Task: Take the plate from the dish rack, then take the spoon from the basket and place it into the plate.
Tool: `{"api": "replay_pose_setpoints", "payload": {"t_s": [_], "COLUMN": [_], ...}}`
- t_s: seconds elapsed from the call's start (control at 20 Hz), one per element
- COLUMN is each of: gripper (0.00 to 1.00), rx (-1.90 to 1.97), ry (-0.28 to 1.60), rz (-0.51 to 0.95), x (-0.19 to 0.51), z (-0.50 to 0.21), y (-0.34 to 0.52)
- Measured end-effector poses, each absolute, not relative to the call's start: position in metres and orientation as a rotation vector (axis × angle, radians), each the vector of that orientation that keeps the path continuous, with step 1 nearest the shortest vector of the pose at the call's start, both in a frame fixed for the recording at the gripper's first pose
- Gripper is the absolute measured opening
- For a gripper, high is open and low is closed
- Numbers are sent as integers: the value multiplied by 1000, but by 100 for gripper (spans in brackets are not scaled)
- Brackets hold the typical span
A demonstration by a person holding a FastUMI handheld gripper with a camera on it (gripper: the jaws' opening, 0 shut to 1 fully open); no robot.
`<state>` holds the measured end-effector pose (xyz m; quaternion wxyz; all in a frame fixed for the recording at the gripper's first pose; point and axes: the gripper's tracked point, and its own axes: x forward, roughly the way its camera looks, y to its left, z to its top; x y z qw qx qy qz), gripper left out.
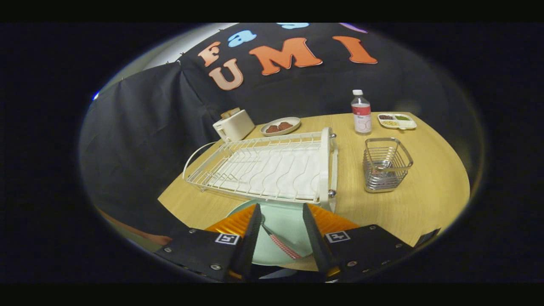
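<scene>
Wooden table (425,199) under tool (280,225), fingers spread wide, gripping nothing. Between them, pale green plate (284,221) carrying checkered-handled spoon (282,245). Just beyond, white dish rack (267,168); wire basket (386,165) farther right.

The plate's (282,225) sides hide behind the hand-held gripper's (280,229) fingers; the spoon's (281,244) bowl is unclear.

We see the spoon (280,244) on the plate (284,221) at lower centre, dish rack (263,168) above it, basket (386,163) right.
</scene>
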<state>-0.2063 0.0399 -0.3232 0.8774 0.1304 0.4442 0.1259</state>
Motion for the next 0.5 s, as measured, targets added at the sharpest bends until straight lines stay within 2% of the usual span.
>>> {"api": "replay_pose_setpoints", "payload": {"t_s": [0.3,0.5], "gripper": [84,92], "rx": [209,130], "ry": [706,520], "rz": [165,93], "x": [-145,-105], "z": [-247,-184], "y": [-2,-30]}}
